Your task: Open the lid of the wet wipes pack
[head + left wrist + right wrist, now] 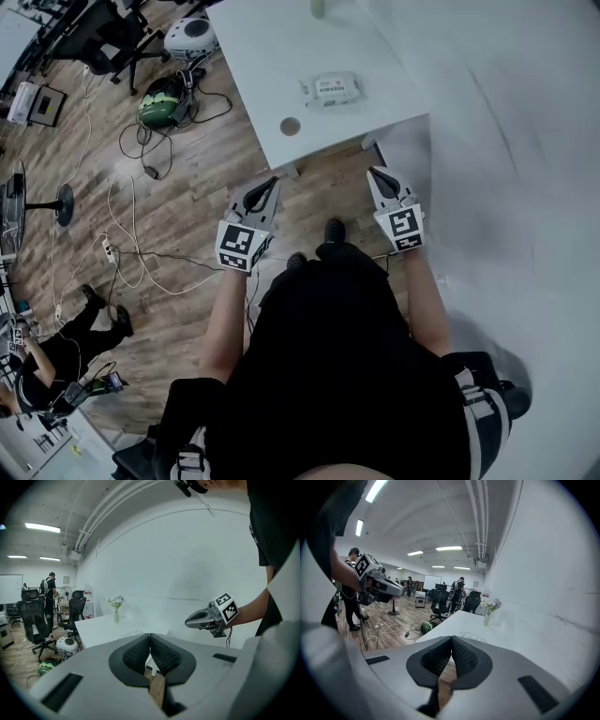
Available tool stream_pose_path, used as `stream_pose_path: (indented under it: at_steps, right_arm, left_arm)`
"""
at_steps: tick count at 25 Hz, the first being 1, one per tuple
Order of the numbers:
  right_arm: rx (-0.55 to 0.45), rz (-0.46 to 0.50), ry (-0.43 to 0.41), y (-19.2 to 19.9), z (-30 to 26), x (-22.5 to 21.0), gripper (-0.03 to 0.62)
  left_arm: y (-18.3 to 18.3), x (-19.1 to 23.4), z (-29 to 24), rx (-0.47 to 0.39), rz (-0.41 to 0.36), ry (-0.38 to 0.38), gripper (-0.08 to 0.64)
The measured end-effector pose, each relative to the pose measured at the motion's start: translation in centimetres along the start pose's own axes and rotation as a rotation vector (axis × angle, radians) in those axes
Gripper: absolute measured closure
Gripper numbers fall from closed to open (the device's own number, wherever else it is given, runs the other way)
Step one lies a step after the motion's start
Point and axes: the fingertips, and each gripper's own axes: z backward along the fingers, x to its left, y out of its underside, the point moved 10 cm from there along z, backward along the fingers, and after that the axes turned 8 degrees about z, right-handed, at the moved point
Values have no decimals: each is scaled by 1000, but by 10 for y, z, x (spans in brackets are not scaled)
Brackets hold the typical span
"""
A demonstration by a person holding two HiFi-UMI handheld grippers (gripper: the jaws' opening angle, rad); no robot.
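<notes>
The wet wipes pack (343, 92) lies on the white surface (262, 66), well apart from the left claw (269, 184) and right claw (377, 174), both closed on nothing. The pack is best pinned by one while its lid (327, 87) is lifted at the edge.

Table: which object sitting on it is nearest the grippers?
The wet wipes pack, lying flat. The only other object, the vase with flowers, stands upright beyond it at the far end.

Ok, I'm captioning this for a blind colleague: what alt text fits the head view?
From above, a person holds the left gripper and right gripper, both shut and empty, short of a white table where a wet wipes pack lies flat. Cables trail over the wooden floor.
</notes>
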Motion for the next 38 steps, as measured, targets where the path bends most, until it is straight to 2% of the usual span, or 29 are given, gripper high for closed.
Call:
stream_pose_path:
  at_steps: [20, 27, 31, 38]
  right_arm:
    - [-31, 32, -77, 28, -16, -70, 575]
    - [-19, 34, -65, 32, -18, -75, 575]
    - [-4, 26, -59, 29, -28, -77, 575]
    - [37, 11, -23, 26, -56, -86, 575]
  left_arm:
    - [-12, -15, -70, -22, 13, -56, 537]
    - [-8, -15, -80, -12, 18, -38, 537]
    - [-9, 0, -89, -1, 36, -28, 537]
    - [-21, 31, -127, 7, 26, 38, 537]
